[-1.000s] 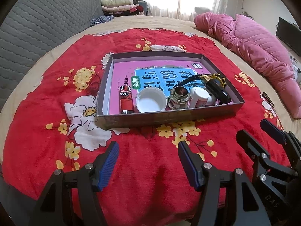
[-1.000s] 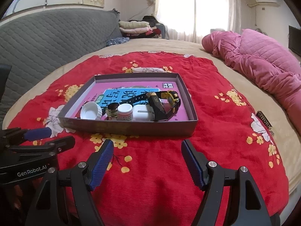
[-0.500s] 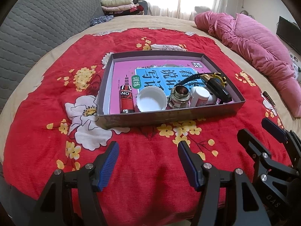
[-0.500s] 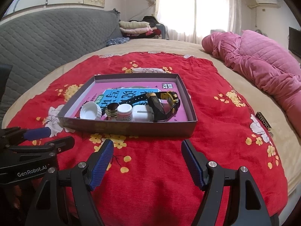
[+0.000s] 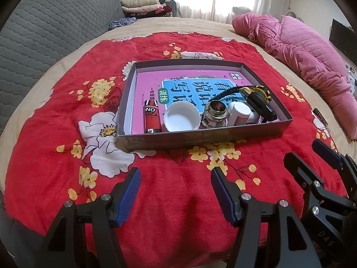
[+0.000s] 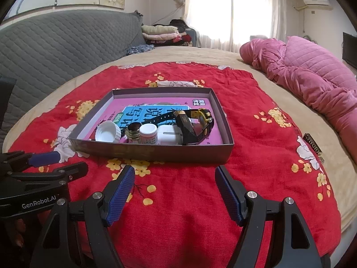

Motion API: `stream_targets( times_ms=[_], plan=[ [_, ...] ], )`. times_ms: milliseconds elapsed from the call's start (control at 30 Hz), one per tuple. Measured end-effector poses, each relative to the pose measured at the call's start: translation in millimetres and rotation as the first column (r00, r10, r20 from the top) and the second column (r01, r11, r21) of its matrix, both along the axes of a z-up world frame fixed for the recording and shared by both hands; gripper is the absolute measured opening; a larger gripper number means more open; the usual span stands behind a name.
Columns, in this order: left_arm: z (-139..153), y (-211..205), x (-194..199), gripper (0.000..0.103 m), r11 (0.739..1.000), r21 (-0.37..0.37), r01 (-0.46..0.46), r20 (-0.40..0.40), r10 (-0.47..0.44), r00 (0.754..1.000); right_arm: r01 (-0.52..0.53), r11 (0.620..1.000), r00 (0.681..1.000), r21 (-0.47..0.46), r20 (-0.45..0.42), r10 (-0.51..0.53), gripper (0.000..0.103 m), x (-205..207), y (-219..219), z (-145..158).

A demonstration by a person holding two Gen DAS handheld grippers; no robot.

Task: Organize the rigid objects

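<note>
Two grippers, left gripper [image 5: 175,192] and right gripper [image 6: 175,192], hover spread and empty before the box [image 5: 200,137] holding the small items [image 5: 214,114]; sorting appears finished, with only a withdrawal left.

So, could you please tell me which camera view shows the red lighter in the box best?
The left wrist view: the red lighter lies fully visible beside the white cap. In the right wrist view, the box's near wall hides it.

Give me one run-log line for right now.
left gripper: open, empty | right gripper: open, empty | shallow grey cardboard box: holds white plastic lid, black-and-yellow wristwatch
</note>
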State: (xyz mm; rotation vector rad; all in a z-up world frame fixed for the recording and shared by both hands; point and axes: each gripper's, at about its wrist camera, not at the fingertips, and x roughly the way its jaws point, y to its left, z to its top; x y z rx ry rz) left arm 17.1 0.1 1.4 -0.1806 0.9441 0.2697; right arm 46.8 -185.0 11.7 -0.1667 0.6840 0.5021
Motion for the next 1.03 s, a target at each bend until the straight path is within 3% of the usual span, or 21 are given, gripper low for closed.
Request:
stream_targets(
  times_ms=[1033],
  plan=[
    [-4.8,5.2,0.9,0.064,1.0,-0.006,-0.017,-0.016,0.017,1.0,0.0,1.0,1.0,0.005,-0.003,0.0,0.075,2.5,-1.3,0.6]
  ],
)
